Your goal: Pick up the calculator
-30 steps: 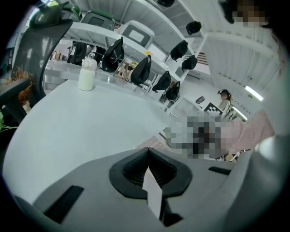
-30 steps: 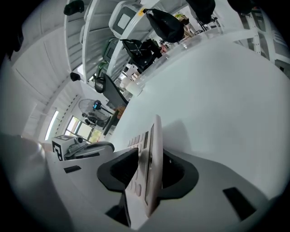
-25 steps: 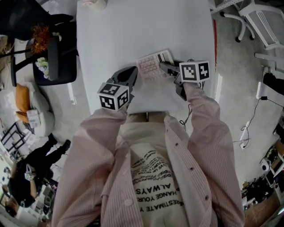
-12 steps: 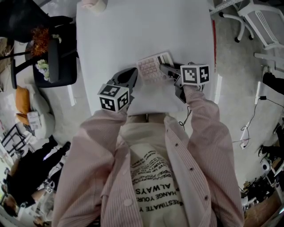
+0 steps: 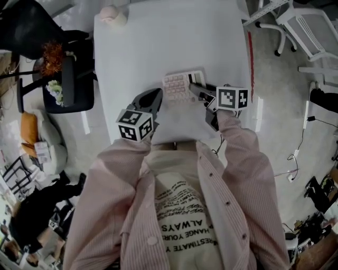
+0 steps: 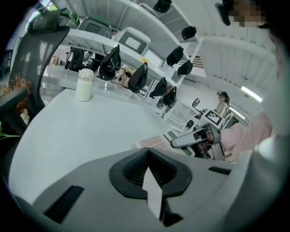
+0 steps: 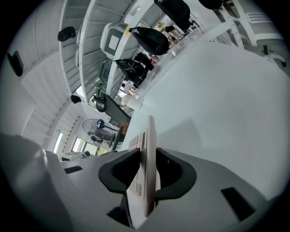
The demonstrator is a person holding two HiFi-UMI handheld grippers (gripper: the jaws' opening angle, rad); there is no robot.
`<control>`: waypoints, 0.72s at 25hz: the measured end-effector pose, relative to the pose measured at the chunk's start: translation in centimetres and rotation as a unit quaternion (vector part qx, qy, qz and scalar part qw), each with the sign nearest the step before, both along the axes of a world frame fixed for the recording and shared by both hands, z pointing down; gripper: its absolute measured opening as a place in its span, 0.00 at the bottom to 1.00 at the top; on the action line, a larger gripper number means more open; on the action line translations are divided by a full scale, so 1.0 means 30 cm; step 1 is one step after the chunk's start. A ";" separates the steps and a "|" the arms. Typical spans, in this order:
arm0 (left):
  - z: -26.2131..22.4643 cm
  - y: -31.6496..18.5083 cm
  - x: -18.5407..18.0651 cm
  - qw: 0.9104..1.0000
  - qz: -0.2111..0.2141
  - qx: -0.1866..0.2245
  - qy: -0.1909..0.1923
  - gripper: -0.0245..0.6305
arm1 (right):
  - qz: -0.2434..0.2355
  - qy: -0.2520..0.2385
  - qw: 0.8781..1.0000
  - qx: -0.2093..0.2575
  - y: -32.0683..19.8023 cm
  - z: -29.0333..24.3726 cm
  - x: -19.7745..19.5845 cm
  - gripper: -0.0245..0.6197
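The pink calculator [image 5: 178,86] is over the near middle of the white table [image 5: 158,42], its display end toward the right. My right gripper [image 5: 196,88] comes in from the right and is shut on it. In the right gripper view the calculator [image 7: 148,136] stands edge-on between the two pads, its free end out over the table. My left gripper [image 5: 155,96] sits just left of the calculator, shut with nothing in it. From the left gripper view [image 6: 148,152] the calculator [image 6: 154,142] and the right gripper [image 6: 192,138] show ahead to the right.
A white lidded cup [image 5: 112,15] stands at the table's far left corner, also seen as the cup [image 6: 84,84] in the left gripper view. A black chair [image 5: 68,74] is beside the table's left edge, a white chair [image 5: 311,21] off its right side.
The right gripper has rolled slightly with the calculator still in its grip. The left gripper has stayed where it was. The head view itself has shifted a little.
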State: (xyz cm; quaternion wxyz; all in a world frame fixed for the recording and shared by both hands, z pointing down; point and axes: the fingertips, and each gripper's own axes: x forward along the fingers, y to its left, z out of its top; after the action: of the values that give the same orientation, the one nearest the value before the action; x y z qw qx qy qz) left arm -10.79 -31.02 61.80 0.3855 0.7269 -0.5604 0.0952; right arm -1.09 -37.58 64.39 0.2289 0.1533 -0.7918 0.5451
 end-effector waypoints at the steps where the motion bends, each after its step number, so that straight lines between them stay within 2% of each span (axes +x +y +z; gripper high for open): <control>1: -0.013 -0.002 -0.001 1.000 -0.001 0.006 -0.001 0.04 | 0.005 -0.005 1.000 0.001 -0.001 -0.015 0.001 0.20; 10: -0.164 -0.024 -0.003 0.998 -0.001 0.068 -0.010 0.04 | 0.071 -0.039 0.997 0.010 -0.030 -0.165 0.038 0.20; 18: -0.304 -0.036 -0.003 0.992 0.003 0.124 -0.020 0.04 | 0.115 -0.073 0.990 0.030 -0.050 -0.319 0.066 0.20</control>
State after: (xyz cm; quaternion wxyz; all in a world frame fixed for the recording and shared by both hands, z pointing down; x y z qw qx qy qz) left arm -10.89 -32.11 52.67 0.2804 0.7690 -0.5731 0.0407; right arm 0.88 -39.08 54.83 0.1016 0.2095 -0.7996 0.5535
